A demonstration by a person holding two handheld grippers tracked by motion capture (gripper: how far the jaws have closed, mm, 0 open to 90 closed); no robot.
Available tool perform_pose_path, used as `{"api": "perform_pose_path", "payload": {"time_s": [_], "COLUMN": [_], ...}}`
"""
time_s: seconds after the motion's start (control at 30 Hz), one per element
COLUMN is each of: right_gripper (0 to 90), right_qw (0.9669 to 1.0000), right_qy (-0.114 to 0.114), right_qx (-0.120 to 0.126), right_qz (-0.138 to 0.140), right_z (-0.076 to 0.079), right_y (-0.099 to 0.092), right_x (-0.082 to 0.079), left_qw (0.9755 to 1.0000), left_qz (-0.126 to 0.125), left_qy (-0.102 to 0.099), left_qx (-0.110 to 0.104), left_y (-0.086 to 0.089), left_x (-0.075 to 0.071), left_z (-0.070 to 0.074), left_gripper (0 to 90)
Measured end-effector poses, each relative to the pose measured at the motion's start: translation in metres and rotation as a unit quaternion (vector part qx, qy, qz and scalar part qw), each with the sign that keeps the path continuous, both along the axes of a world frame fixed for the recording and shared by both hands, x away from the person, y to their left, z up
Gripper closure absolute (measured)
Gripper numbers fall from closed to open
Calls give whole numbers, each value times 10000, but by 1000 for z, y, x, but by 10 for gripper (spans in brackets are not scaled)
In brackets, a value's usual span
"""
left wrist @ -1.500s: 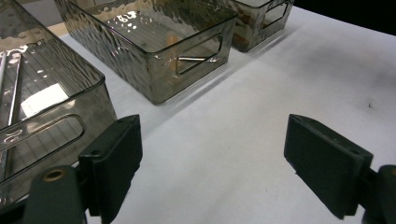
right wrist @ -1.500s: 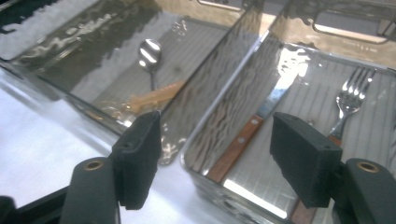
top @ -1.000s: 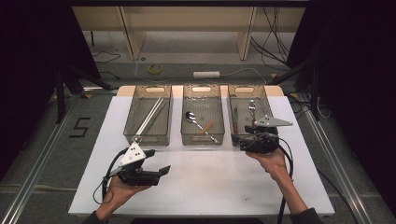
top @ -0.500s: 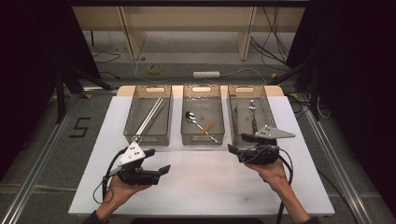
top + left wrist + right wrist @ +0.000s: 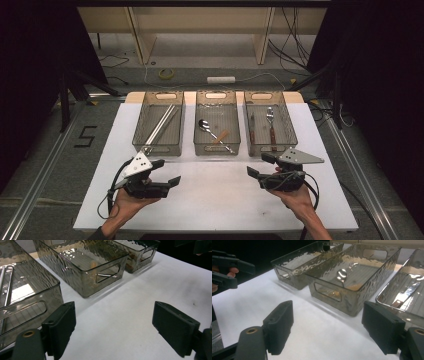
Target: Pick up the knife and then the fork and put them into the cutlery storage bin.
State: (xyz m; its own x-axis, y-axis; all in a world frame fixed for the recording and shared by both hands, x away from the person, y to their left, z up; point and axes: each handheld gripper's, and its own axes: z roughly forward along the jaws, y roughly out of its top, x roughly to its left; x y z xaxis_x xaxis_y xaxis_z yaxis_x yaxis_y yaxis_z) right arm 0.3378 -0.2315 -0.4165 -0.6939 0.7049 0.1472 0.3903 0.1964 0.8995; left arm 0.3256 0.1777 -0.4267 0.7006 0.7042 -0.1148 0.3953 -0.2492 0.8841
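White covering spreads over the surface [image 5: 215,200], where three smoked clear bins stand in a row: the left bin [image 5: 159,145] holds metal rods, the middle bin [image 5: 216,146] a spoon [image 5: 205,125], the right bin [image 5: 272,146] a fork [image 5: 270,117]. Left tongs [image 5: 167,172] gape empty just before the left bin. Right tongs [image 5: 261,165], their jaws having just been opening with nothing between them, hover before the right bin.

In front of the middle bin [image 5: 216,129], toward me, the white surface [image 5: 215,195] lies bare, so my hand-held grippers can pass freely there. The left bin [image 5: 159,125] and right bin [image 5: 270,125] flank the middle bin closely, forming a wall. All three bins stand open on top.
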Motion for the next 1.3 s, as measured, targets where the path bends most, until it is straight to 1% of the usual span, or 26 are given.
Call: {"api": "perform_pose_path", "payload": {"time_s": [0.17, 0.33, 0.57, 0.77, 1.3], "right_gripper": [253, 231, 230, 230, 230], "right_qw": [10000, 10000, 9997, 9999, 9999], "right_qy": [-22, 25, 55, 70, 27], "right_qx": [36, 57, 204, 106, 57], "right_qz": [-7, -30, -74, -76, -146], "right_z": [-4, -10, -17, -21, -21], "right_y": [-4, -9, -13, -13, -14], "right_x": [-8, -16, -22, -25, -25], "left_qw": [10000, 10000, 9999, 9999, 9999], "left_qz": [2, 21, 21, 8, -3], "left_qy": [20, 16, 34, 21, 20], "left_qx": [-48, -92, -136, -127, -117], "left_y": [1, 2, 3, 2, 2], "left_x": [-1, 0, -1, -1, -1], "left_z": [0, 1, 1, 1, 1], "left_gripper": [186, 186, 186, 186, 186]}}
